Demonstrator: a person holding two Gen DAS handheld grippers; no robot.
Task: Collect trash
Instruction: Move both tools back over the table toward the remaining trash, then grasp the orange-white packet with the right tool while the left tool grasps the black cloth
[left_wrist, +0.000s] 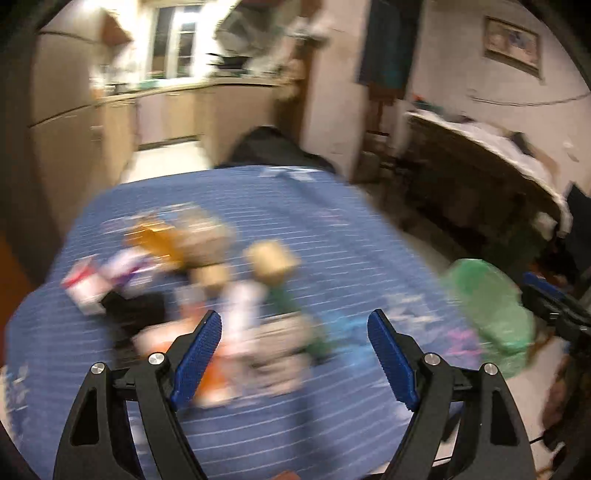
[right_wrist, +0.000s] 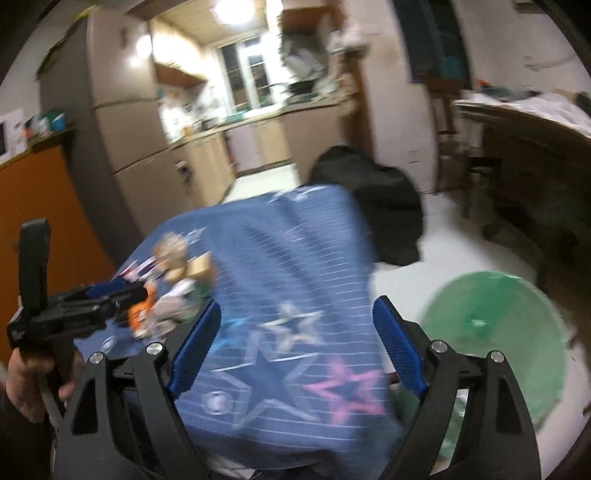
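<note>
Barely begun: both jaw sets spread empty, left gripper (left_wrist: 295, 354) just short of the trash pile (left_wrist: 207, 295), green-lined bin (right_wrist: 495, 343) beside right gripper (right_wrist: 297, 349).

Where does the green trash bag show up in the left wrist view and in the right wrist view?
Left wrist view: the green trash bag sits at the right edge, past the right side of the blue tablecloth.
Right wrist view: the bag is at lower right, on the floor beside the table, its mouth facing the camera.
Shared landmark: the black heap behind the table's far edge.
</note>
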